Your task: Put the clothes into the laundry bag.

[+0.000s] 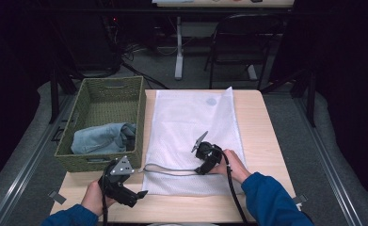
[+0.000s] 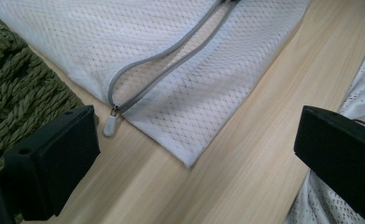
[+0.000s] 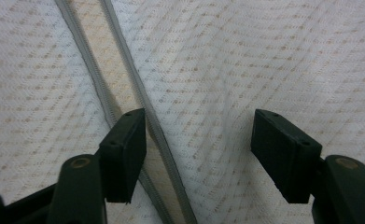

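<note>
Bags: one white mesh laundry bag point(image 1: 191, 136) lies flat on the wooden table point(image 1: 261, 136), just right of the basket.
Zippers: one grey zipper point(image 2: 171, 60), unzipped along the bag's near edge; its single pull tab point(image 2: 110, 126) rests on the table at the bag's left corner.
Baskets: one green woven basket point(image 1: 90, 99) at the table's left, holding one folded piece of blue denim point(image 1: 101, 137).
Grippers: two.
Left gripper point(image 1: 141, 194): jaws wide apart, nothing between them, near the pull tab.
Right gripper point(image 3: 199, 156): over the bag, jaws parted astride the mesh, one beside the zipper's opening; not clamped.
</note>
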Demonstrator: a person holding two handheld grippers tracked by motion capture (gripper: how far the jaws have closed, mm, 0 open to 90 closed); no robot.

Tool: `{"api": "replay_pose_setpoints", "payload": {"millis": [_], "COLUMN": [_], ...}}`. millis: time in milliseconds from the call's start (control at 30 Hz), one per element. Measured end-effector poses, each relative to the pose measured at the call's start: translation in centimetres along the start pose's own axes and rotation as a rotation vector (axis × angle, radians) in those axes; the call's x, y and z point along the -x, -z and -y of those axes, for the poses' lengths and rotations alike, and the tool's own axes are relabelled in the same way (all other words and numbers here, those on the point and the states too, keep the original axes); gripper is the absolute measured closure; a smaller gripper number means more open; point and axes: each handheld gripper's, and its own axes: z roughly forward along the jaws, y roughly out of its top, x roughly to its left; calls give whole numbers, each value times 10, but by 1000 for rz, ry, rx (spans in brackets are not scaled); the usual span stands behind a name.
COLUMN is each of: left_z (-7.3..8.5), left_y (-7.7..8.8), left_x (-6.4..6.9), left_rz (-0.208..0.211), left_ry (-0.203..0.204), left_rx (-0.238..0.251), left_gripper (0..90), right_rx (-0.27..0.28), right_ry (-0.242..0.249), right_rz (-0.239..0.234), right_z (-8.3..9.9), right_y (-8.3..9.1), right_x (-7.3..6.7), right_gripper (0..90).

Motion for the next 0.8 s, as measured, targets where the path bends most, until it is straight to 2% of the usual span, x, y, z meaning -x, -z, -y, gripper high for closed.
{"api": "replay_pose_setpoints", "payload": {"millis": [267,333,367,400,500,633,667,700,800], "left_z": [0,0,0,0,0,0,0,0,0], "left_y": [0,0,0,0,1,0,0,0,0], "left_x": [0,0,0,0,0,0,1,1,1], "left_rz": [0,1,1,2,-3,1,0,0,-2], "left_ry": [-4,-7,-7,-8,-12,-8,-8,-8,-10], "left_rx": [-5,-7,-6,-6,-8,-8,-9,-9,-10], "left_gripper": [1,1,1,1,1,1,1,1,1], "right_rx": [18,19,17,17,6,22,19,11,1], "right_ry": [-33,-30,-24,-24,13,13,27,14,24], "right_rz": [10,22,46,46,96,110,117,107,110], "right_z": [2,0,-2,-2,-5,-6,-6,-6,-6], "right_y": [3,3,3,3,3,7,7,6,5], "right_x": [8,7,5,5,0,0,1,0,-2], "right_gripper": [570,605,696,696,767,833,891,894,898]}}
